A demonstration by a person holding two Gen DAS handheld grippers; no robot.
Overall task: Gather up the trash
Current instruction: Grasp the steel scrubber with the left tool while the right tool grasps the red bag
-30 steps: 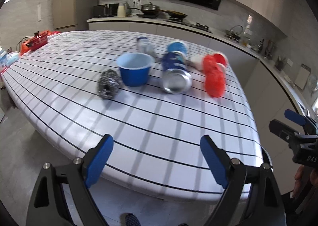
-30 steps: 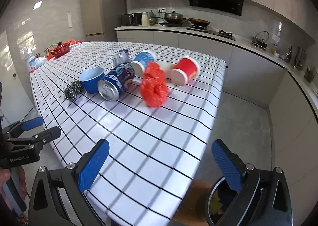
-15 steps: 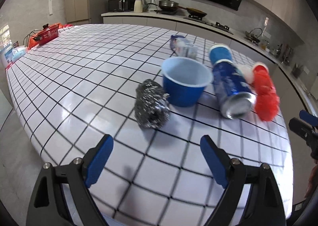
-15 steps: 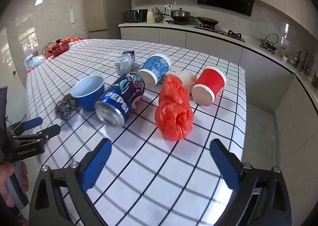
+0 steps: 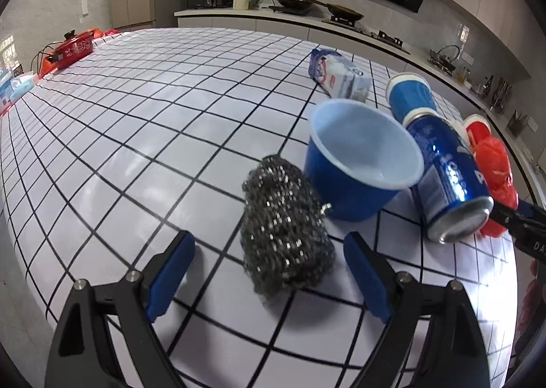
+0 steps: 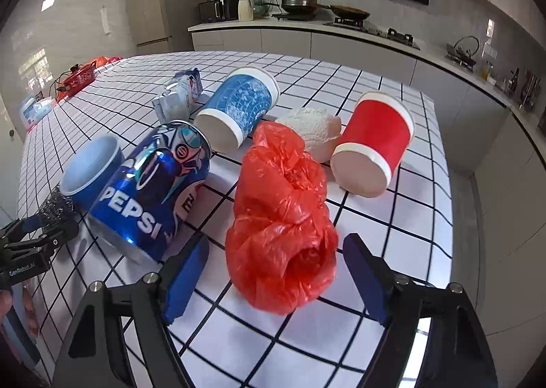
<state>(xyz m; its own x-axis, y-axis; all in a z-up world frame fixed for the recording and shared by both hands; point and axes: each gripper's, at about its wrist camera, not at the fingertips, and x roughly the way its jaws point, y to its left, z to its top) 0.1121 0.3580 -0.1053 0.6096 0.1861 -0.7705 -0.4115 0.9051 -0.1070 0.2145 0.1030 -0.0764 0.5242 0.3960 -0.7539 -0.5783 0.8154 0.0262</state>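
Between the blue pads of the left gripper (image 5: 269,272) sits a steel wool scourer (image 5: 286,231), lying on the checked tablecloth (image 5: 136,121); the jaws stand wide on either side of it, and neither pad touches it. Just beyond the scourer, touching its far side, stands a blue bowl (image 5: 361,162) with its mouth up. To the right of the bowl lies a Pepsi can (image 5: 447,179) on its side, its silver end turned toward the claw, and past that a blue paper cup (image 5: 409,94), also on its side. Farther off, behind the bowl, lies a crumpled white and blue wrapper (image 5: 338,75).

Over at the right gripper (image 6: 273,278), the jaws are closing around the near end of a crumpled red plastic bag (image 6: 283,213), which lies between the pads; they do not yet press on it, with a gap showing at each side. Left of that claw lies the Pepsi can, and beyond the bag a wad of white tissue (image 6: 314,132). A red paper cup (image 6: 375,142) lies on its side ahead and to the right, its open end toward the claw. The left gripper shows at the left edge, near the scourer.
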